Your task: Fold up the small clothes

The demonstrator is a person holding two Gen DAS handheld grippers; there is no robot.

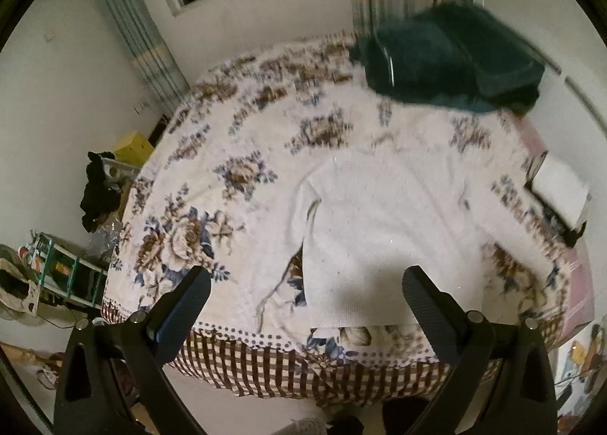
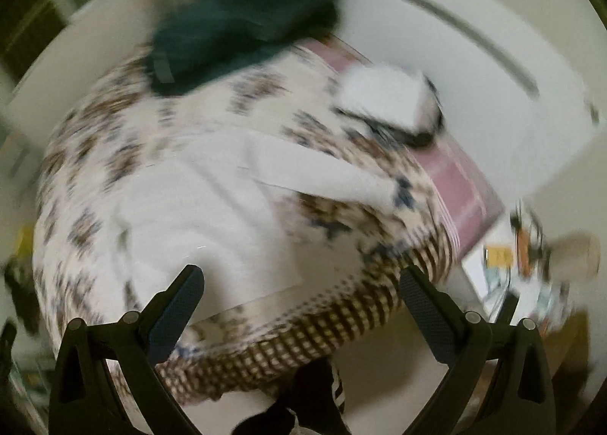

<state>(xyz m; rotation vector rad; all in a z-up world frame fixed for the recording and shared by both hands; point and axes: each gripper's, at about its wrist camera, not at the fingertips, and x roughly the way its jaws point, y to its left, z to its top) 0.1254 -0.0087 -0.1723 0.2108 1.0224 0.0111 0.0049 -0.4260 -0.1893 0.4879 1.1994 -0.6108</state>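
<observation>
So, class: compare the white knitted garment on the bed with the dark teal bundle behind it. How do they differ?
The white garment is pale and spread flat near the bed's front edge; the dark teal bundle is dark and heaped thick at the far end. The garment's sleeves lie out to the sides; the bundle shows no clear shape. Both rest on the floral bedspread, and neither gripper touches them.

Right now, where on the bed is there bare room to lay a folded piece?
Free: the floral cover left of the white sweater, up to the far edge. Crowded: the dark pile fills the far right corner, and a white bundle sits on the right edge.
</observation>
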